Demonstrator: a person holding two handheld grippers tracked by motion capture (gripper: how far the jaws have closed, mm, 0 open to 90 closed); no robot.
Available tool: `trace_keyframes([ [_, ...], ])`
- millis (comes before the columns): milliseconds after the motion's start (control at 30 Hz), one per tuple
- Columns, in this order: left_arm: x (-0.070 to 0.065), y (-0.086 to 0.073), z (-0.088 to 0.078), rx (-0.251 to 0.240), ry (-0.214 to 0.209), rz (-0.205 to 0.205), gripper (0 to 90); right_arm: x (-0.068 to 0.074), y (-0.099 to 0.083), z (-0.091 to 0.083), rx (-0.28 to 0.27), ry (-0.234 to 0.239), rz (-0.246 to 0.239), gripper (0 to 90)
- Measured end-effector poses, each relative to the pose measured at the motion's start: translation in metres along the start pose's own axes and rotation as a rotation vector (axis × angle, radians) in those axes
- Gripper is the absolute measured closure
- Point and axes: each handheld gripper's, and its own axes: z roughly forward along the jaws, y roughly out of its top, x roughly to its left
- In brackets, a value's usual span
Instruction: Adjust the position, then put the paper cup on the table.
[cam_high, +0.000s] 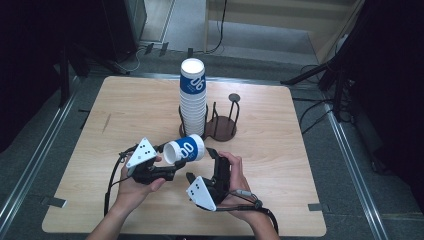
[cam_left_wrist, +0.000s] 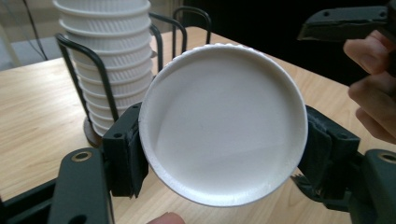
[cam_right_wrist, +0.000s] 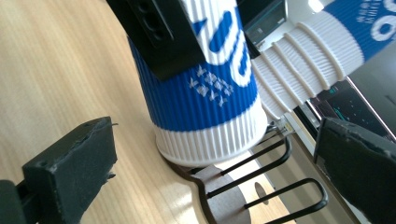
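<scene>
Our left tool (cam_high: 167, 167) pinches the single blue-and-white ribbed paper cup (cam_high: 185, 150) by its sides, holding it on its side above the near middle of the pale wooden desk (cam_high: 125, 110). In the left gripper view the cup's flat white base (cam_left_wrist: 223, 123) faces the camera, squeezed between the two black pads. Our right tool (cam_high: 200, 167) sits just beside the cup on the near-right, its jaws spread wide with nothing pressed between them; in the right gripper view both pads stand clear of the cup's wall.

The tall stack of matching ribbed paper cups (cam_high: 193, 95) stands in the black wire cup holder on a round brown base (cam_high: 220, 127), toward the desk's far middle, just behind the held cup.

We judge the step in hand to be a one-tool carry: the left tool alone bears the cup. To do it well we keep the pinch even on the soft ribbed wall so it doesn't buckle, and turn the cup upright before setting it down.

For room, the left half of the desk and the right side are bare; the stack and the wire loops are the only things to steer round, so we move away from the far middle.
</scene>
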Motion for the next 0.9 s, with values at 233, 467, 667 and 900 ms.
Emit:
trace_keyframes([
  [233,0.007,0.002,-0.004,-0.021,0.009,-0.053,28.5,-0.009,0.006,-0.002,0.012,-0.053,0.075,0.0],
  [467,0.013,0.000,-0.007,-0.067,0.034,-0.094,28.5,-0.018,0.006,-0.002,0.034,-0.092,0.138,0.0],
  [667,0.017,0.002,-0.009,-0.097,0.031,-0.106,28.5,-0.025,0.003,0.000,0.058,-0.126,0.216,0.0],
  [900,0.015,0.003,-0.008,-0.127,0.027,-0.091,28.5,-0.034,-0.002,0.000,0.080,-0.158,0.328,0.0],
])
